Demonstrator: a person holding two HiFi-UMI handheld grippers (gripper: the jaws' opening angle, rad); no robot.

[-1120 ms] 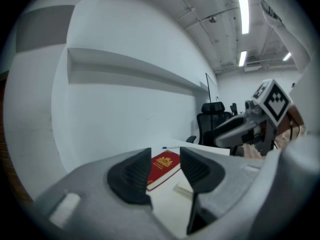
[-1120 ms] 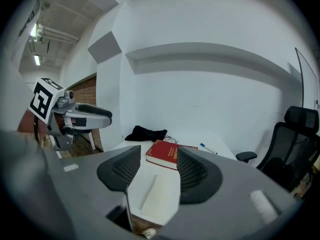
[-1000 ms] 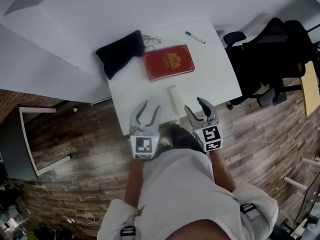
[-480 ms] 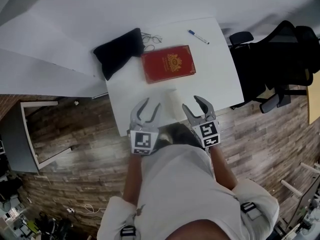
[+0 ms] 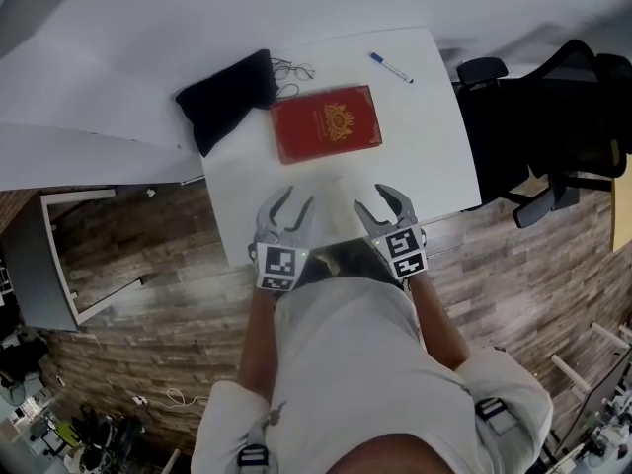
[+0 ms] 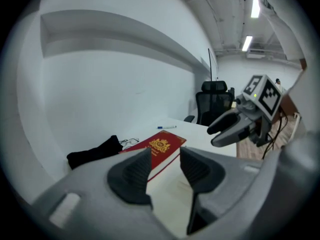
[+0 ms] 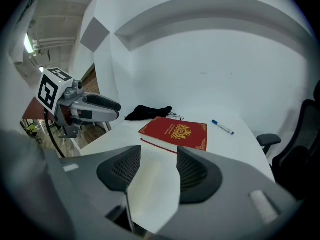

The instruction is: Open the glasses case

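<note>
The white glasses case (image 5: pixel 338 197) lies shut near the table's front edge, pale against the white top. In the right gripper view the case (image 7: pixel 146 183) shows just beyond the jaws. My left gripper (image 5: pixel 296 201) hangs to the case's left, open, with nothing between its pads. My right gripper (image 5: pixel 372 198) hangs to the case's right, also open and empty. Neither touches the case. In the left gripper view my own jaws (image 6: pixel 165 156) frame the table, and the right gripper (image 6: pixel 234 129) shows at the right. The left gripper (image 7: pixel 92 107) appears at the left of the right gripper view.
A red book (image 5: pixel 326 123) lies behind the case. A black pouch (image 5: pixel 226 93) and a pair of glasses (image 5: pixel 292 69) sit at the back left, a blue-capped pen (image 5: pixel 391 67) at the back right. A black office chair (image 5: pixel 553 107) stands right of the white table (image 5: pixel 434 156).
Both grippers have sunk and come forward over the table's front edge, now flanking the case. Their jaws have stayed open. The case, book and pouch have not moved.
</note>
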